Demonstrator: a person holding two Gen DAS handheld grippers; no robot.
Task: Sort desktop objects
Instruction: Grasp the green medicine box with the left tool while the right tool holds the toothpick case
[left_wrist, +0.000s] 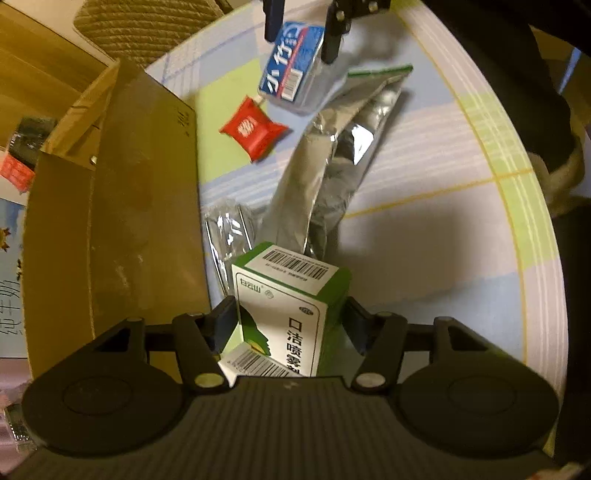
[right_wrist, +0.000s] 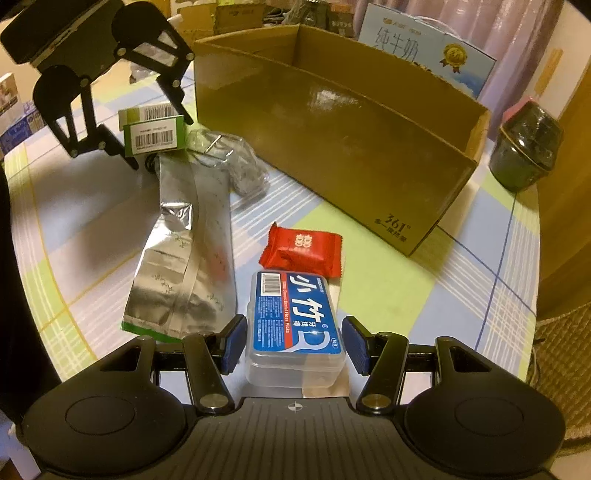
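The green-and-white box (left_wrist: 291, 306) is framed between the jaws of the left hand-held gripper (left_wrist: 290, 325), which seem to touch its sides, though contact is unclear. The floss case (right_wrist: 295, 325) lies between the parted jaws of the right hand-held gripper (right_wrist: 295, 345), small gaps showing, near the worktop's (right_wrist: 461, 295) edge, a carton (right_wrist: 332, 147) standing behind.

Hidden and cut-off parts
The green-and-white box (left_wrist: 291, 306) runs under the left wrist camera's mount, its lower end unseen; the cardboard box (left_wrist: 122, 206) leaves the frame's left edge, interior hidden
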